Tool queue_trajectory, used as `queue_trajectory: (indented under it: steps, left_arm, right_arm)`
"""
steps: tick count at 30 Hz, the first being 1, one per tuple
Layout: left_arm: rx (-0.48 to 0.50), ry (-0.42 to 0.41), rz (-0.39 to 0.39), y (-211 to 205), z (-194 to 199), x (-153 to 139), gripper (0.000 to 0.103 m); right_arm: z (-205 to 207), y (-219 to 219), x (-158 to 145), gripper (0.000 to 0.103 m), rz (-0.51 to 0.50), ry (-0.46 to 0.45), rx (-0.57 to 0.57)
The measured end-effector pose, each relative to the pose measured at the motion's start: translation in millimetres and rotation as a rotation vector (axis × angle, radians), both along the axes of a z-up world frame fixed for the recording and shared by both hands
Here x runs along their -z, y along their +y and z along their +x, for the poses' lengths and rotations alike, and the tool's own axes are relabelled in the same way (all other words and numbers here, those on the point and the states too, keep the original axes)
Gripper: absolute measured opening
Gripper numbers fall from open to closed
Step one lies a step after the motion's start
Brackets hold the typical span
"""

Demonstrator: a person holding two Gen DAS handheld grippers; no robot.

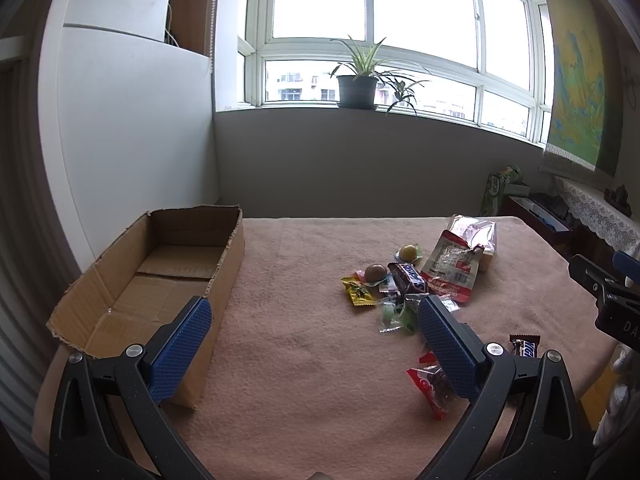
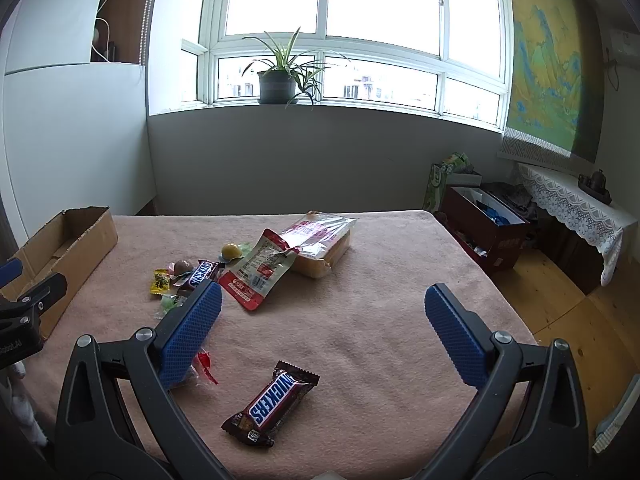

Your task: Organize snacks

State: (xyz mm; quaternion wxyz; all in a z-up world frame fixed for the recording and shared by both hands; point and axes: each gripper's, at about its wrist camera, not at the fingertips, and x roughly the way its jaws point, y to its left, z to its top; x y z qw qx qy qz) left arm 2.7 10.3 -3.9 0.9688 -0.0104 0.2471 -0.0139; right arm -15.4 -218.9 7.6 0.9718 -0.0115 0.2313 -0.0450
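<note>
Snacks: loose cluster on the pink fleece-covered table (image 2: 360,320), right of centre. A brown Snickers bar (image 2: 270,404) lies apart at the near edge, between the spread blue-padded fingers of the right gripper (image 2: 322,300), untouched.

Cluster contents: second brown Snickers bar (image 2: 199,274); red-and-white foil pouch (image 2: 256,270) overlapping a clear bag of sliced bread (image 2: 322,240); yellow round sweet (image 2: 231,251); brown round sweet (image 1: 375,273); yellow flat sachet (image 1: 359,291); green wrapped sweets (image 1: 394,314). A red clear-wrapped sweet (image 1: 430,388) sits near the front, partly behind the left gripper's right finger.

Container: open brown cardboard box (image 1: 160,276), empty, at the table's left edge.

Left gripper (image 1: 314,310): fingers wide apart, holding nothing, hovering over bare cloth between box and cluster.

Clearance: open cloth between box and snacks; right and far table edges unobstructed.
</note>
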Motion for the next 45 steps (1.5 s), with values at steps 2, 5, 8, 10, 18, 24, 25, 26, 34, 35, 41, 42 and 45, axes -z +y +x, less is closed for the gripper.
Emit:
queue_trajectory:
  steps: [2, 5, 8, 10, 18, 24, 25, 26, 34, 35, 41, 42, 45]
  left_arm:
    - [-0.002, 0.001, -0.002, 0, 0, 0, 0.102]
    - [-0.002, 0.0, -0.002, 0, 1, 0, 0.102]
    - [-0.002, 0.001, 0.0, 0, 1, 0, 0.102]
    - [-0.002, 0.001, 0.0, 0, 1, 0, 0.102]
    - [-0.002, 0.003, 0.001, 0, 1, 0, 0.102]
    - [-0.001, 0.002, 0.001, 0, 0, 0, 0.102]
    - [0.0, 0.002, 0.0, 0, 0, 1, 0.102]
    - [0.0, 0.002, 0.0, 0, 0, 1, 0.102]
    - [0.005, 0.006, 0.005, -1, 1, 1, 0.102]
    - [0.007, 0.007, 0.005, -1, 1, 2, 0.102]
    - [0.028, 0.027, -0.001, -2, 5, 5, 0.101]
    - [0.033, 0.031, -0.003, -3, 6, 6, 0.101]
    - [0.063, 0.053, -0.023, -2, 10, 8, 0.098]
  right_arm:
    - [0, 0, 0, 0.103, 0.0, 0.001, -0.001]
    - [0, 0, 0, 0.103, 0.0, 0.0, 0.0]
    - [0, 1, 0, 0.103, -0.001, 0.0, 0.0]
    - [0, 1, 0, 0.103, -0.001, 0.001, -0.002]
    - [-1, 2, 2, 0.103, -0.003, 0.004, -0.002]
    - [-2, 3, 3, 0.103, -0.006, 0.009, -0.005]
    - [-2, 3, 3, 0.103, -0.006, 0.008, -0.004]
    - [-2, 3, 3, 0.103, -0.006, 0.009, -0.004]
    - [-2, 3, 4, 0.103, -0.009, 0.012, -0.006]
    - [-2, 3, 4, 0.103, -0.009, 0.013, -0.007]
    - [1, -12, 10, 0.103, 0.035, 0.065, -0.024]
    - [2, -15, 12, 0.103, 0.039, 0.078, -0.025]
    - [4, -23, 19, 0.103, 0.06, 0.132, -0.042]
